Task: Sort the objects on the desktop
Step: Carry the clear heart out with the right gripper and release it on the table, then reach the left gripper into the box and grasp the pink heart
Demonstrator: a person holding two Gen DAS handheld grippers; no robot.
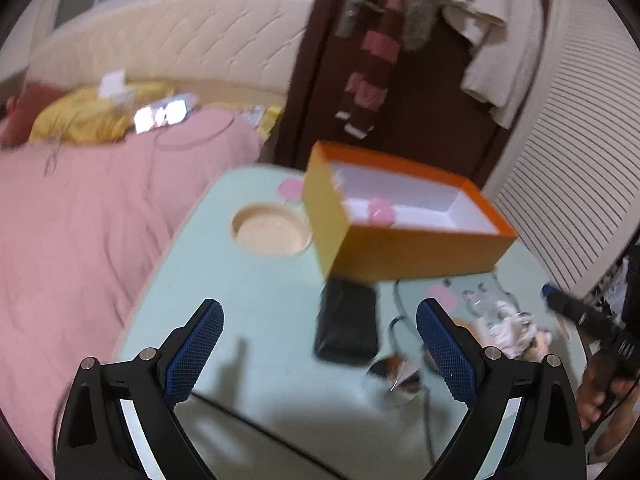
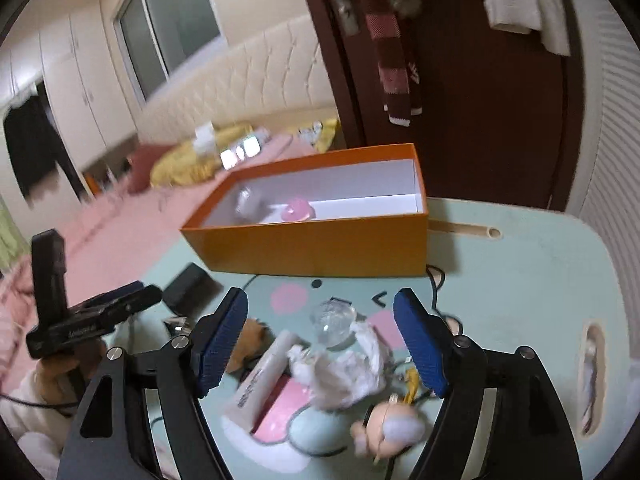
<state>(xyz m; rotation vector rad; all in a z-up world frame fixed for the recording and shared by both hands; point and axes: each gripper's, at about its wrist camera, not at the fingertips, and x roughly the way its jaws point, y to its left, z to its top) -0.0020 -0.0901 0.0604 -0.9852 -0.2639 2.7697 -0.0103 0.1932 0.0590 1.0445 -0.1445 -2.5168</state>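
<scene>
An open orange box (image 1: 404, 256) (image 2: 312, 248) stands on the mint-green table (image 1: 256, 320) (image 2: 520, 280), with a pink round thing (image 1: 380, 210) (image 2: 298, 210) and a silvery item (image 2: 248, 200) inside. My left gripper (image 1: 320, 332) hangs open above the table, a black case (image 1: 346, 326) (image 2: 188, 286) lying between its fingers. My right gripper (image 2: 322, 332) is open over a clutter: a clear plastic piece (image 2: 334, 320), a white tube (image 2: 264, 372), crumpled white paper (image 2: 348, 372) and a small doll figure (image 2: 390, 426).
A round cup recess (image 1: 272, 230) sits in the table left of the box. A small round mirror (image 1: 394, 378) and a cable lie near the black case. A bed with pink bedding (image 1: 80, 220) lies to the left. A dark door (image 2: 480, 100) with hanging clothes stands behind.
</scene>
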